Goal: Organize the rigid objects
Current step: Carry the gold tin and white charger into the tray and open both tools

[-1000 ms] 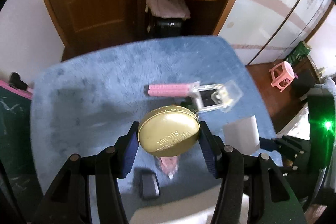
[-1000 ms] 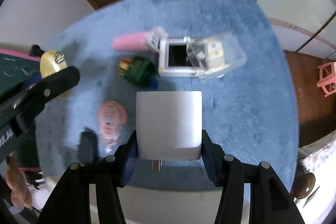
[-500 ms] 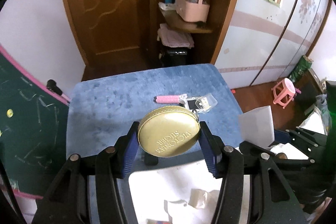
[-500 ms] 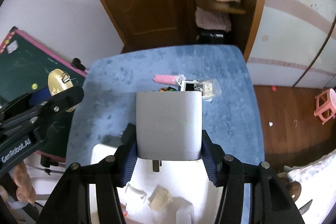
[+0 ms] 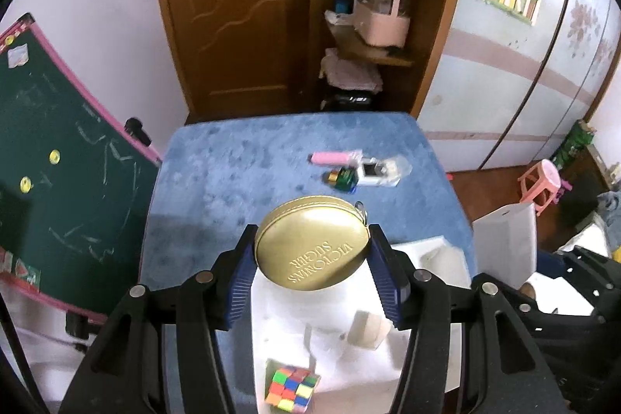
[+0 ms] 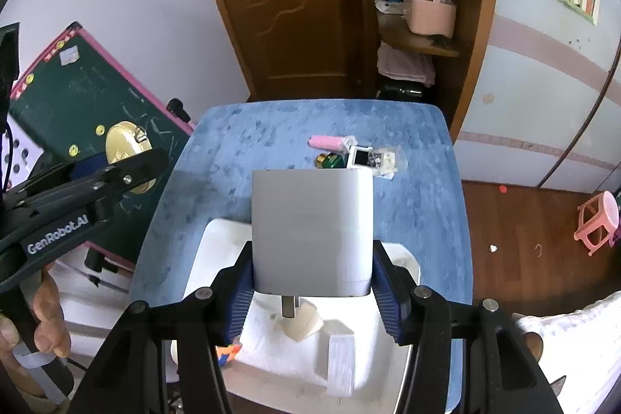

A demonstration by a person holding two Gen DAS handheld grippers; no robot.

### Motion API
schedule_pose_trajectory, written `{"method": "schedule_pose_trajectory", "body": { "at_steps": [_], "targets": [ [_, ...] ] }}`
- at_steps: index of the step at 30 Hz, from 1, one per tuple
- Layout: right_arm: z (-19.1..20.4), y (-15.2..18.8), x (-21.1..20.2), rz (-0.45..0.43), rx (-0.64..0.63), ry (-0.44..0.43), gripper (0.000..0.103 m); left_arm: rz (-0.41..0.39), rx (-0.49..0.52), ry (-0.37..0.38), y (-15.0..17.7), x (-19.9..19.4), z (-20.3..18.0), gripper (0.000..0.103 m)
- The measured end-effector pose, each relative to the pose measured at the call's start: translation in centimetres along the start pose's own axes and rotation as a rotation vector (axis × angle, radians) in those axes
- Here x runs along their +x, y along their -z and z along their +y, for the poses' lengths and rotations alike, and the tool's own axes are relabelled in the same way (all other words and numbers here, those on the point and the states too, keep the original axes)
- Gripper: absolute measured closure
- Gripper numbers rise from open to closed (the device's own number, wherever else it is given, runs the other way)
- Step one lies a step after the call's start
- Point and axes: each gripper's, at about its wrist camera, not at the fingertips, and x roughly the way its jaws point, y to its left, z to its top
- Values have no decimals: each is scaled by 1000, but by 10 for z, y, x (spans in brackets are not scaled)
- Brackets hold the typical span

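My left gripper (image 5: 312,260) is shut on a round gold zip case (image 5: 312,243) and holds it high above the white tray (image 5: 434,251). My right gripper (image 6: 312,280) is shut on a white box-shaped charger (image 6: 310,231), above the same tray (image 6: 217,239). The tray holds a colour cube (image 5: 291,387), a beige block (image 6: 300,326) and a clear block (image 6: 341,361). On the blue tablecloth (image 5: 240,173) farther off lie a pink tube (image 5: 330,158), a green battery pack (image 5: 341,178) and a clear case (image 5: 382,171). The left gripper with the gold case (image 6: 124,148) shows at left in the right wrist view.
A green chalkboard (image 5: 58,150) leans at the table's left side. A brown door (image 5: 240,6) and corner shelves (image 5: 380,37) stand behind the table. A pink stool (image 5: 543,185) sits on the floor at right.
Both grippers have risen and pulled back from the table's items, each still holding its object. The white tray has come into view below them.
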Motion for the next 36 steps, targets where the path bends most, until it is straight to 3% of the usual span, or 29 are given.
{"method": "schedule_pose_trajectory", "body": {
  "at_steps": [5,17,22,32,36],
  "targets": [
    [11,29,13,25,-29,14,47,65,-17,-13,33,23,8,45],
    [18,115,104,239,-28,8,48,234,-44,-35,109,102,18,45],
    [15,132,131,326,-17,1,48,297,-36,-41,123,127,19,45],
    [41,157,155,461,-154,-5,48,358,10,-73,134,155,12,44],
    [45,160,155,464,-180,-6,47,354,30,-74,134,154,10,32]
  ]
}}
